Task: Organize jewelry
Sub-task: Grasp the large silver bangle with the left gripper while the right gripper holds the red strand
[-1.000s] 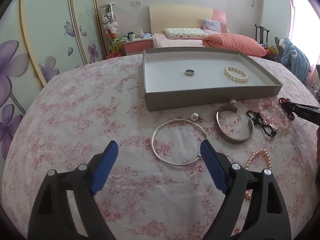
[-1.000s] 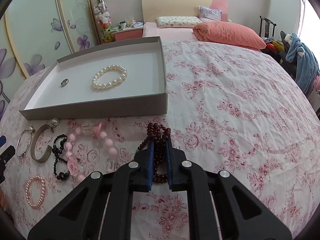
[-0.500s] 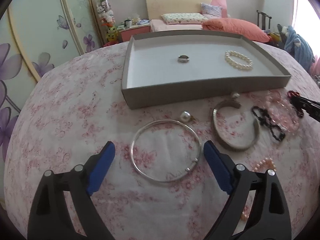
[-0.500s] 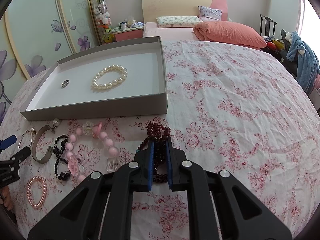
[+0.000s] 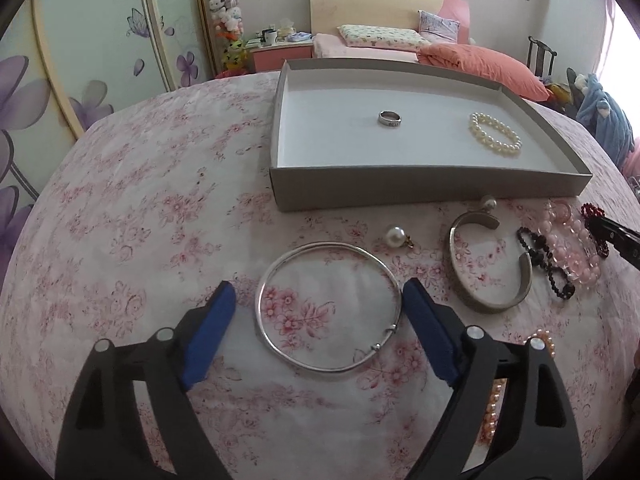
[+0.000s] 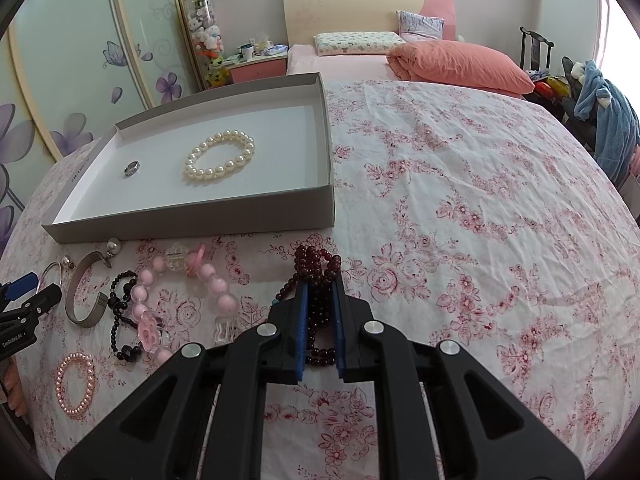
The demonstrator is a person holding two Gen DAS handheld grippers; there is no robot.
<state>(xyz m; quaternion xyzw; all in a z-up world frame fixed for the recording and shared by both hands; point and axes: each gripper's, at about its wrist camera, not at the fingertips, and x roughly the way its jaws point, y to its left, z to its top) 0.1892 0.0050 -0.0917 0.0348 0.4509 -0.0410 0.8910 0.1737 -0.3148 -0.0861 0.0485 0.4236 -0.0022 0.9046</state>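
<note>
A grey tray (image 5: 420,190) on the floral cloth holds a silver ring (image 5: 390,118) and a white pearl bracelet (image 5: 495,139); the tray also shows in the right wrist view (image 6: 192,216). My left gripper (image 5: 319,300) is open, its blue pads either side of a thin silver bangle (image 5: 328,304) lying on the cloth. My right gripper (image 6: 320,300) is shut on a dark red bead bracelet (image 6: 318,268) that rests on the cloth.
In front of the tray lie a wide silver cuff (image 5: 490,264), a pearl earring (image 5: 394,236), a black bead bracelet (image 6: 120,320), a pink bead bracelet (image 6: 180,300) and a small pink pearl bracelet (image 6: 76,384). A bed stands behind.
My left gripper has moved forward and down until its open pads flank the silver bangle. The right gripper stays shut on the dark red beads, unmoved.
</note>
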